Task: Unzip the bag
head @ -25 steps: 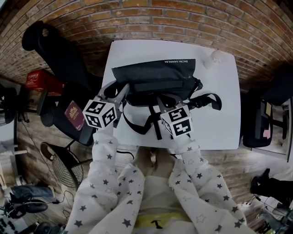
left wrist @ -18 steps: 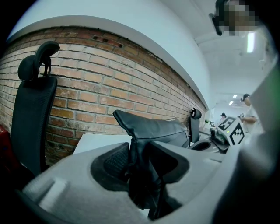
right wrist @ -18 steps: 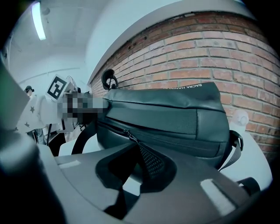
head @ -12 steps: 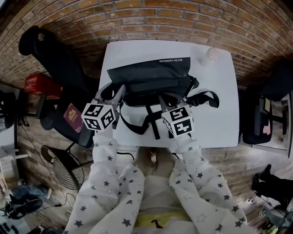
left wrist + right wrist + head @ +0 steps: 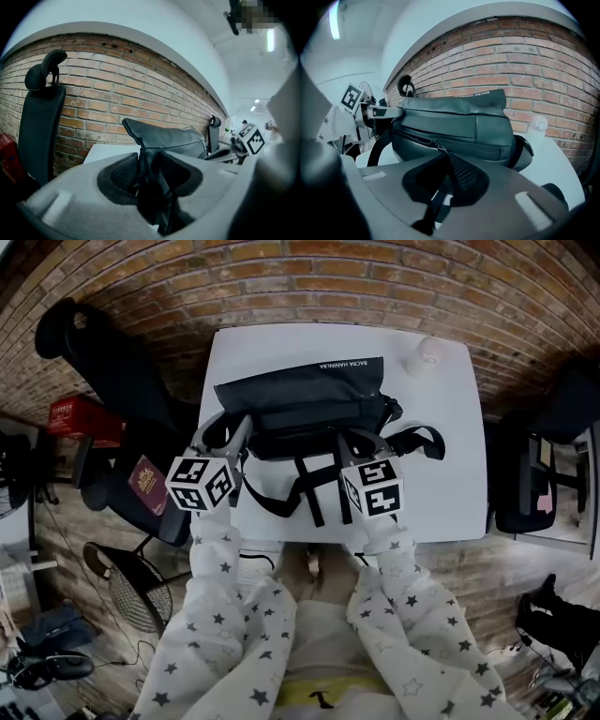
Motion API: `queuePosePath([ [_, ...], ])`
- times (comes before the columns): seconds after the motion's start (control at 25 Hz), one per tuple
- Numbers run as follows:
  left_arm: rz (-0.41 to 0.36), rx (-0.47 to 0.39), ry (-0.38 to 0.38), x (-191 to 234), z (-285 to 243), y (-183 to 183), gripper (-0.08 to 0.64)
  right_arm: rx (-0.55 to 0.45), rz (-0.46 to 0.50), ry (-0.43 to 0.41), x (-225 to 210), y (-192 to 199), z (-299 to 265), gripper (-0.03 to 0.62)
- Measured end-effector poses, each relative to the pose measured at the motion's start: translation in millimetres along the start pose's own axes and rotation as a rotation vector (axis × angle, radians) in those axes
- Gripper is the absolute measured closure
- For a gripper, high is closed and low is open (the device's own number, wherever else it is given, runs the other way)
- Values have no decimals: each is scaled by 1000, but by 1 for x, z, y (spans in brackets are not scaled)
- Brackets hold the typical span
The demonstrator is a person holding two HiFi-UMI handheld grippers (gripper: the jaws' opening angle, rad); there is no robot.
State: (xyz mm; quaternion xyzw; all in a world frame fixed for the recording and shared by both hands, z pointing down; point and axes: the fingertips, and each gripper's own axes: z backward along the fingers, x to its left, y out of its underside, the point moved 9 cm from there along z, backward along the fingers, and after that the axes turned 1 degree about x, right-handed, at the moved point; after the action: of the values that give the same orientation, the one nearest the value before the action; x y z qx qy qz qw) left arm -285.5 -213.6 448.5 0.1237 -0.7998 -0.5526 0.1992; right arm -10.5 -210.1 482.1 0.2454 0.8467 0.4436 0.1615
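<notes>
Head view: black fabric shoulder bag (image 5: 300, 395) lies mid-rear on white rectangular table (image 5: 450, 484), its black webbing straps (image 5: 309, 491) trailing toward the person. L gripper (image 5: 225, 430) is clenched on a fold of fabric at the bag's end nearest it, seen pinched between the jaws in left gripper view. R gripper (image 5: 361, 439) grips the small zip pull (image 5: 435, 143) on the bag's front, jaws nearly together. The zip looks parted on the L-gripper side of the pull.
</notes>
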Motion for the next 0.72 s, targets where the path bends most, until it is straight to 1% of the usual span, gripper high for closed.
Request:
queuePosePath([
  [0.28, 1, -8, -21, -2, 0, 0, 410, 0, 1, 27, -3, -1, 3, 577],
  [0.72, 2, -16, -45, -2, 0, 2, 409, -2, -60, 127, -29, 6, 17, 577],
])
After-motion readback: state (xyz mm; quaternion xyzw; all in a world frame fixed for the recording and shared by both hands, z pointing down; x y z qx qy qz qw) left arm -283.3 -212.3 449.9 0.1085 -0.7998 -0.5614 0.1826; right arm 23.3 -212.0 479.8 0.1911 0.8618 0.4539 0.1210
